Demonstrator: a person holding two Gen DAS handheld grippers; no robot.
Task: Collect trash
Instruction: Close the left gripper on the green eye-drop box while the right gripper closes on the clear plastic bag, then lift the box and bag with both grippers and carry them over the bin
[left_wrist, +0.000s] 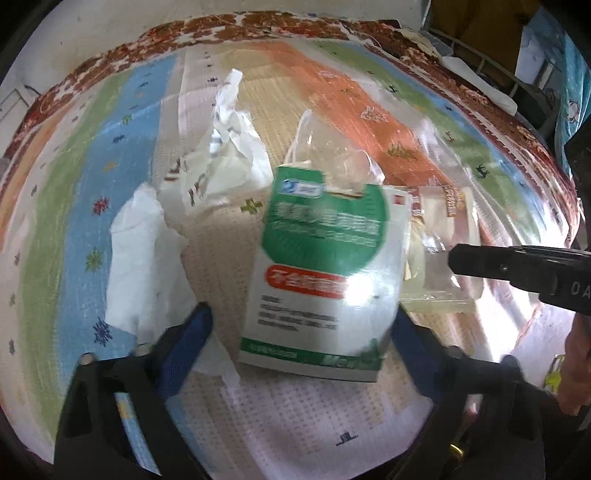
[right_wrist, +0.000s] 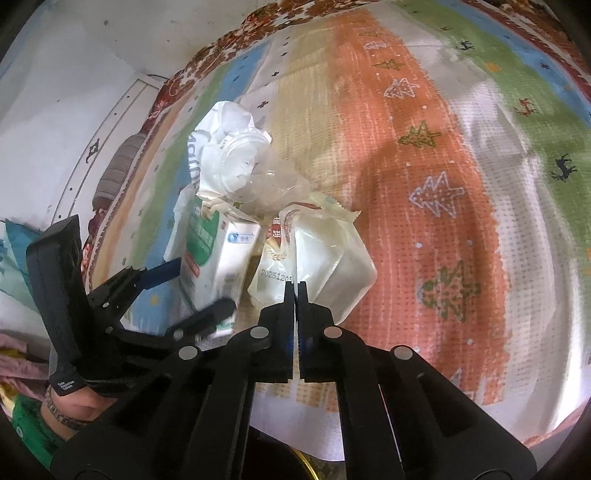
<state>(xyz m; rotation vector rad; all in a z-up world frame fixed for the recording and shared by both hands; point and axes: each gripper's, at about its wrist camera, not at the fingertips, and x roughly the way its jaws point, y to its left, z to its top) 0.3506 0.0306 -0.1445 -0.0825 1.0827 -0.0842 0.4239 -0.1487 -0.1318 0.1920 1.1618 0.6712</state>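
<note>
Trash (left_wrist: 317, 273) | on striped rug (left_wrist: 369, 99) | white wall (right_wrist: 74, 74) behind

Both your wrist cameras tilt steeply down, close over the striped rug (right_wrist: 424, 155). They share the green-and-white box (left_wrist: 325, 258), seen from opposite sides, and the crumpled wrappers (left_wrist: 221, 155).

- A carton (left_wrist: 321, 266) lies on the rug (left_wrist: 303, 413), in the middle of the pile of trash.
- A tissue (left_wrist: 144, 266) lies on the rug just left of the carton.
- A crumpled bag (left_wrist: 221, 162) sits behind the tissue, toward the rug's far edge.
- A clear bag (left_wrist: 332, 155) rises behind the carton, touching its far end.
- A wrapper (left_wrist: 439, 236) lies just right of the carton.
</note>
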